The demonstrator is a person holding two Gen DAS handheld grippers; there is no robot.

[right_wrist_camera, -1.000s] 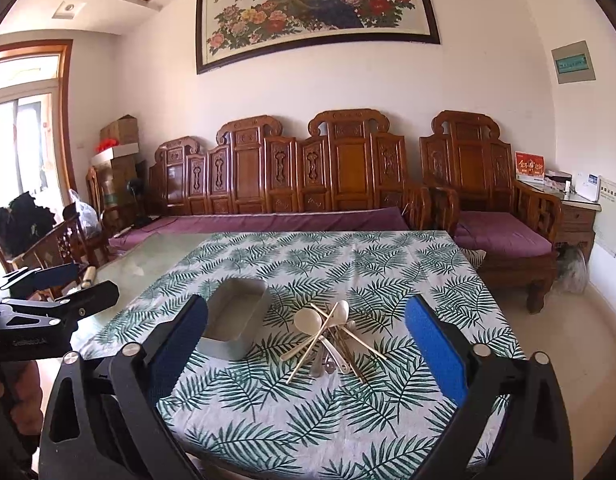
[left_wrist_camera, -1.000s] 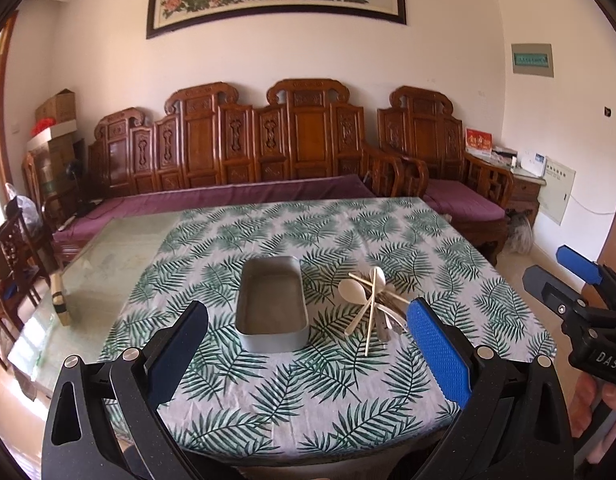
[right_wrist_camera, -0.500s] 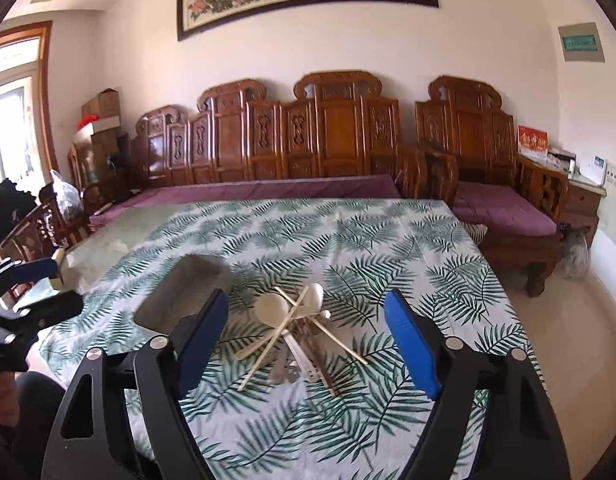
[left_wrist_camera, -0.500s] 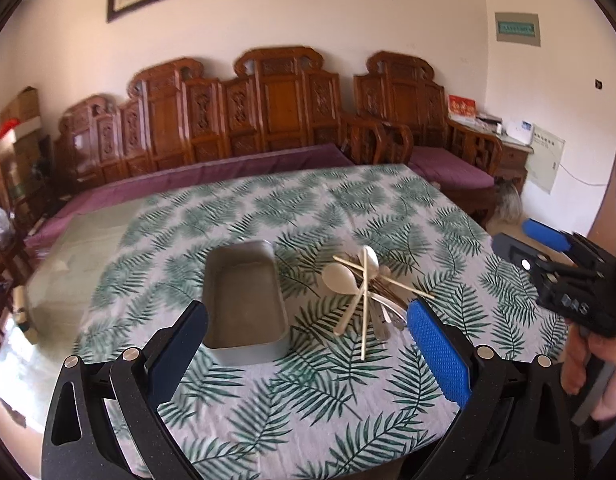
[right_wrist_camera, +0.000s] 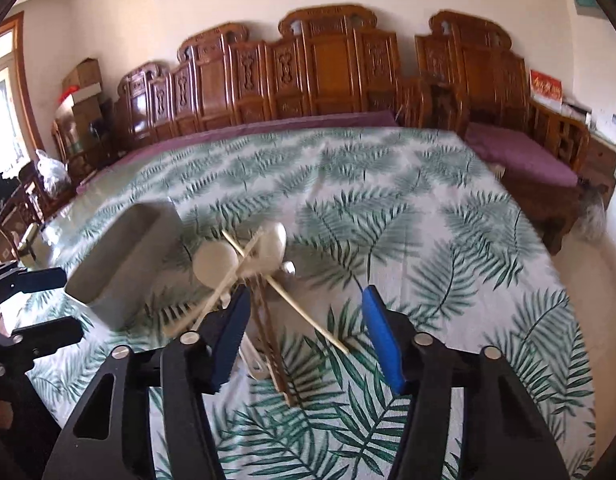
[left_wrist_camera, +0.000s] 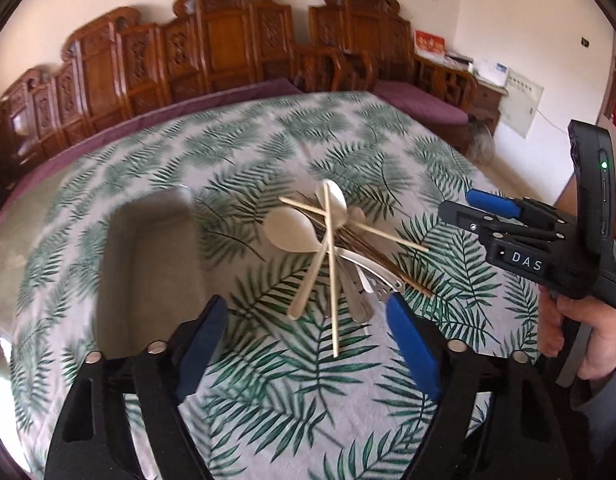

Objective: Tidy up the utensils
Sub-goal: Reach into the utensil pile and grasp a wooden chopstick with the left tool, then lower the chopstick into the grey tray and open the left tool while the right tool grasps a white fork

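Utensils (left_wrist_camera: 332, 248) lie in a loose heap on your leaf-print tablecloth (left_wrist_camera: 267, 380), just right of the grey rectangular tray (left_wrist_camera: 147, 264) as your left wrist camera sees it: pale spoons, light and dark chopsticks crossed over one another, some metal pieces beneath. Your left gripper (left_wrist_camera: 308, 344) hangs over the near end of that heap with its jaws parted and just now narrowing; one light chopstick (left_wrist_camera: 331, 280) reaches toward the gap between the blue pads, yet nothing is pinched. At the right edge of this view your hand (left_wrist_camera: 580, 332) holds the right gripper (left_wrist_camera: 480, 208), which points in at the heap from the side. From your right wrist camera, the right gripper (right_wrist_camera: 303, 336) is low over the same heap (right_wrist_camera: 247, 268), its jaws also apart and just now drawing in; dark chopsticks (right_wrist_camera: 271, 344) and a light one run between the pads, untouched as far as the blurred picture shows. The tray (right_wrist_camera: 123, 264) sits just left of the heap, and the left gripper (right_wrist_camera: 27, 304) shows at the left edge.
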